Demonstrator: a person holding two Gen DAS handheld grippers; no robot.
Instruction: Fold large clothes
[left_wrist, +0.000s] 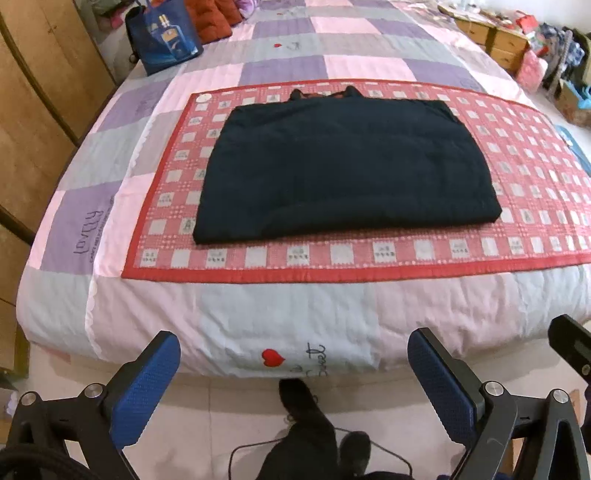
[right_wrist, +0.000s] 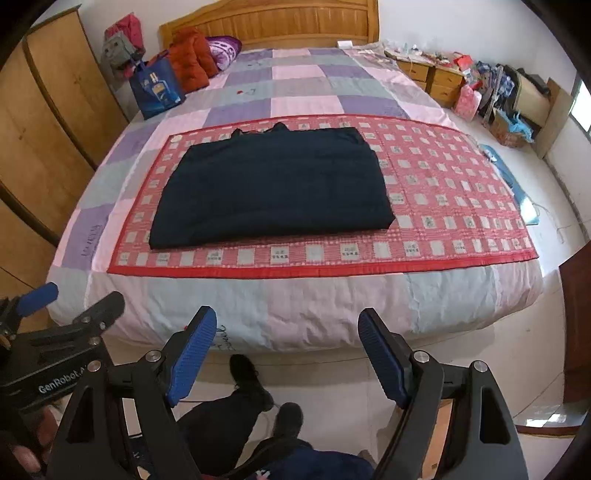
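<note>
A dark navy garment (left_wrist: 343, 166) lies folded into a flat rectangle on a red checked mat (left_wrist: 535, 155) on the bed. It also shows in the right wrist view (right_wrist: 273, 192) on the same mat (right_wrist: 443, 192). My left gripper (left_wrist: 293, 354) is open and empty, held off the foot of the bed above the floor. My right gripper (right_wrist: 286, 336) is open and empty, also held back from the bed's foot edge. The left gripper's body shows at the left of the right wrist view (right_wrist: 48, 332).
The bed has a pink, purple and grey patchwork quilt (right_wrist: 295, 85). A blue bag (right_wrist: 157, 88) and red pillows (right_wrist: 190, 59) sit at the far left. A wardrobe (right_wrist: 44, 140) stands left, cluttered drawers (right_wrist: 443, 79) far right. The person's legs and shoes (right_wrist: 247, 376) are below.
</note>
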